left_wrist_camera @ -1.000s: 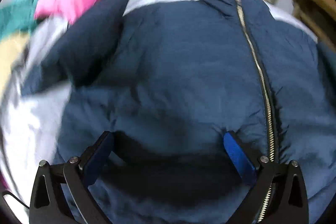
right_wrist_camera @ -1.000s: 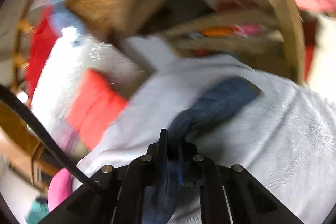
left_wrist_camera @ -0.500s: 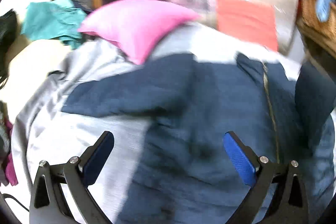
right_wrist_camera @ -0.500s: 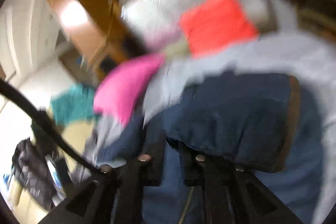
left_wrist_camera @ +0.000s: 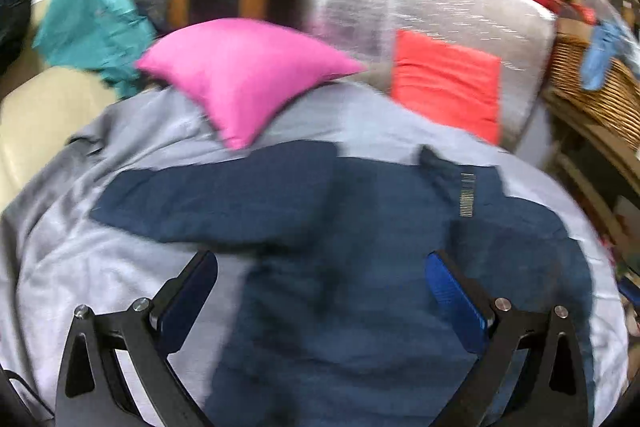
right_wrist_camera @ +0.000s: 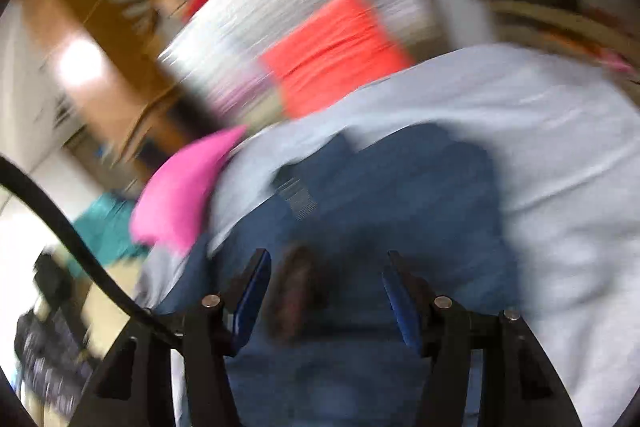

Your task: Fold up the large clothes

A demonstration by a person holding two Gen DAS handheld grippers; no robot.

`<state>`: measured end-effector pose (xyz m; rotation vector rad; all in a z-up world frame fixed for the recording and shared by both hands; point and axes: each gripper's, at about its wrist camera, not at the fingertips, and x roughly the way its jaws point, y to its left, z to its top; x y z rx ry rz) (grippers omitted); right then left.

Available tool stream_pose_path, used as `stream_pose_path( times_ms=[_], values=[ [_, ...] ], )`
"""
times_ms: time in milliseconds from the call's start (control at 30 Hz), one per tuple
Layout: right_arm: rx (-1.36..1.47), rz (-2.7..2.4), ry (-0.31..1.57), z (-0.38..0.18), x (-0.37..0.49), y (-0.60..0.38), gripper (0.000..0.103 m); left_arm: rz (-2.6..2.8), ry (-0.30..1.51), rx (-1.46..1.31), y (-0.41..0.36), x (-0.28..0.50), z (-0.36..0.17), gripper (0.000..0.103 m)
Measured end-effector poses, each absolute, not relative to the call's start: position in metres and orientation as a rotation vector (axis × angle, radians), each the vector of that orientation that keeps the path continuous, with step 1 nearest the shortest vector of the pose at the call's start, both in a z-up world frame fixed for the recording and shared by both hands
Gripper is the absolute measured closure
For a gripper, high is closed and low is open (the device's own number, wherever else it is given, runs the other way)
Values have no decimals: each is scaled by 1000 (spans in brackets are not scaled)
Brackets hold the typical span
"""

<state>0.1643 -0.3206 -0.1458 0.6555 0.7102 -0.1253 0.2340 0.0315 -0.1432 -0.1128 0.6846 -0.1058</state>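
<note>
A navy blue jacket (left_wrist_camera: 360, 227) lies on a pale grey sheet (left_wrist_camera: 100, 267), its left sleeve stretched out flat to the left and its right sleeve folded in over the body. Above its lower part hangs my left gripper (left_wrist_camera: 320, 287), open wide with nothing between the fingers. In the blurred right wrist view, the same jacket (right_wrist_camera: 400, 195) fills the middle. My right gripper (right_wrist_camera: 326, 291) hovers over it with its jaws opening; the cloth lies below them, and the pads do not press on it.
A pink cushion (left_wrist_camera: 244, 75) rests at the jacket's far edge. Behind it stands a silver-wrapped block (left_wrist_camera: 440, 19) with an orange patch and a red cloth on top. A wicker basket (left_wrist_camera: 600, 87) sits on shelves at the right. Teal cloth (left_wrist_camera: 88, 27) lies far left.
My right gripper carried the right sleeve across onto the jacket's body, then let go and opened. My left gripper rose and tilted up, staying open, so more of the room shows.
</note>
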Motion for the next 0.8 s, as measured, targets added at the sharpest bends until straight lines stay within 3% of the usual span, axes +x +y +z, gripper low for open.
stream_pose_path(
  times_ms=[233,567,600,667,700,733,767,800],
  values=[
    [857,-294,751,-197,166,-404,42,-376,698,59,-64,219,-154,0],
    [855,-285,825,-241,201,-428,42,-332,748,247,-151,229,-193,2],
    [863,-276,832,-246,205,-429,42,-321,765,230,-150,235,-196,8],
    [886,-246,849,-256,210,-428,42,-330,821,191,-147,244,-201,37],
    [893,-228,859,-260,212,-427,42,-336,833,174,-143,246,-200,44],
    [899,-206,864,-264,215,-424,50,-335,830,170,-142,247,-201,56],
    [900,-186,874,-267,217,-421,61,-339,821,170,-140,247,-198,64],
    [890,-177,888,-268,218,-417,65,-349,816,169,-137,247,-195,68]
  ],
)
